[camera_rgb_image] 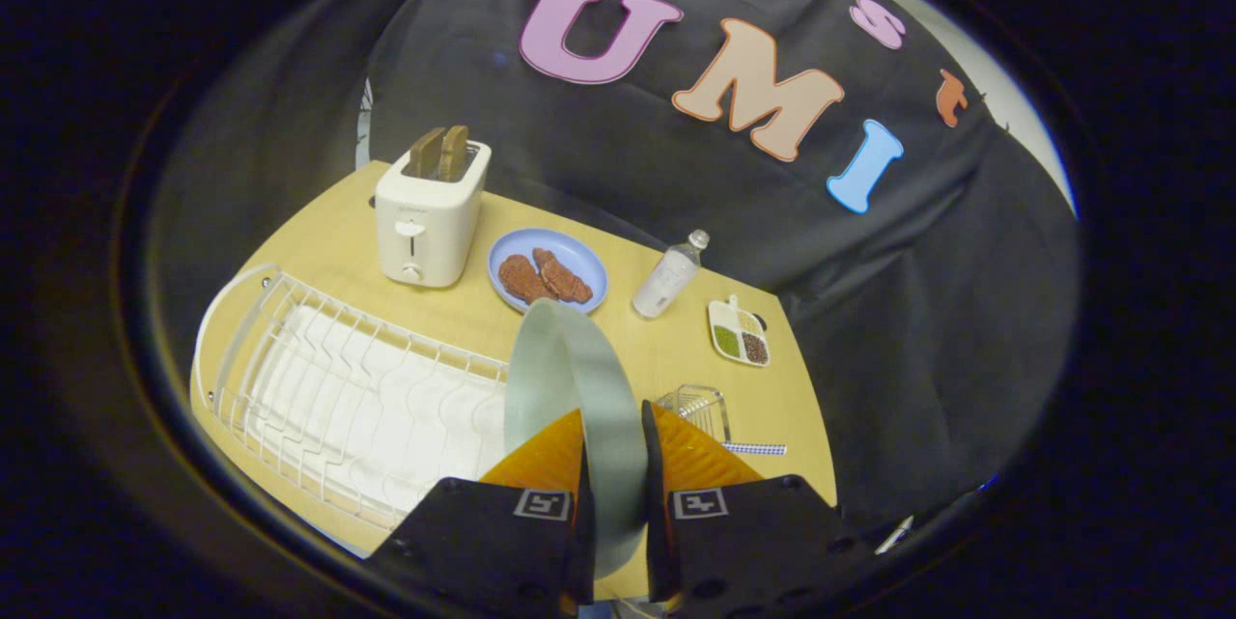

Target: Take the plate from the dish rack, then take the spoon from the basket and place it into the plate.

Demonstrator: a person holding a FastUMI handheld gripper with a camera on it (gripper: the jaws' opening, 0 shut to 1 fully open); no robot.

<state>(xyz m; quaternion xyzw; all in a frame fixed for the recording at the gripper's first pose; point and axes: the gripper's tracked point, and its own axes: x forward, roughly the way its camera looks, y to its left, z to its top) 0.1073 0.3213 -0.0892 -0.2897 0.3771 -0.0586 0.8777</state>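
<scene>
One plate (pixel 579 387), pale grey-green, stands on edge between the fingers of our gripper (pixel 614 493), which are closed narrow on its rim from both sides. We hold it lifted above the table (pixel 666 358), clear of the white wire dish rack (pixel 338 387) that lies just to one side of the fingers. Beyond the plate's top edge we see a blue dish (pixel 547 267) with two brown pieces of food, and next to that a white toaster (pixel 430 213) with bread in its slots. A small bottle (pixel 669 276) and a divided tray of seasonings (pixel 739 334) stand further along. Close behind the other finger sits a small wire basket (pixel 697 407), with what looks like a spoon handle (pixel 755 448) poking out.

We judge the first step nearly done: the plate still needs setting down. To do that well we should tip it flat over bare table between rack and basket, lower it until it rests, and only then release, keeping it near the basket but not against it.
</scene>
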